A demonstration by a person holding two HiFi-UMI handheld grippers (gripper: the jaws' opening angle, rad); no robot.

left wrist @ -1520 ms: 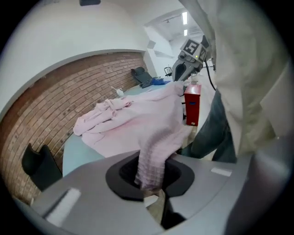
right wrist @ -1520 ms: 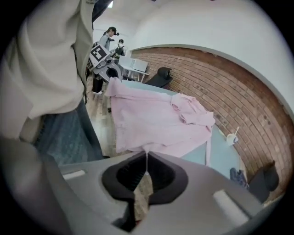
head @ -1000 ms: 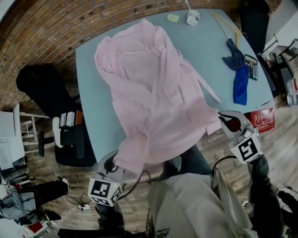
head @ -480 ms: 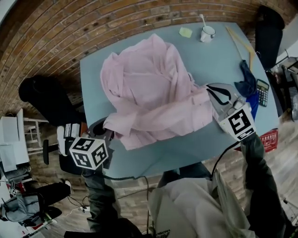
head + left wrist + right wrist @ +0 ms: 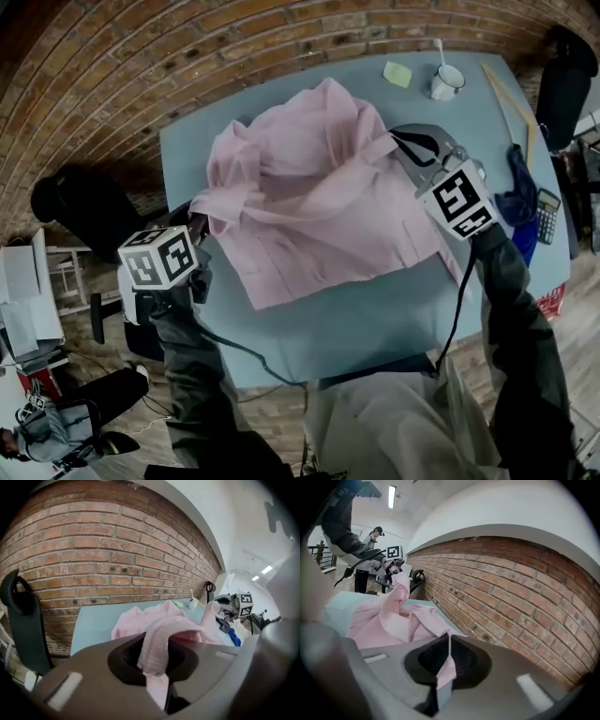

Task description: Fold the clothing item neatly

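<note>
A pale pink shirt (image 5: 319, 202) lies rumpled on the light blue table (image 5: 375, 319), its lower part doubled back over itself. My left gripper (image 5: 199, 223) is at the shirt's left edge, shut on a bunch of pink fabric (image 5: 157, 660). At the shirt's far right, near the collar end, my right gripper (image 5: 403, 142) is shut on a thin fold of the same fabric (image 5: 446, 667). Both pinched edges are lifted a little above the table. The left gripper view shows the shirt (image 5: 154, 620) spreading away towards the right gripper.
A white mug (image 5: 447, 82) and a green note (image 5: 397, 74) sit at the table's far edge. A wooden ruler (image 5: 511, 94), blue cloth (image 5: 521, 202) and calculator (image 5: 548, 214) lie at the right. A black chair (image 5: 70, 197) stands left of the table, by the brick wall.
Both grippers carried the shirt's hanging near edge up from the table's front and away over the shirt. The garment now lies doubled on the table.
</note>
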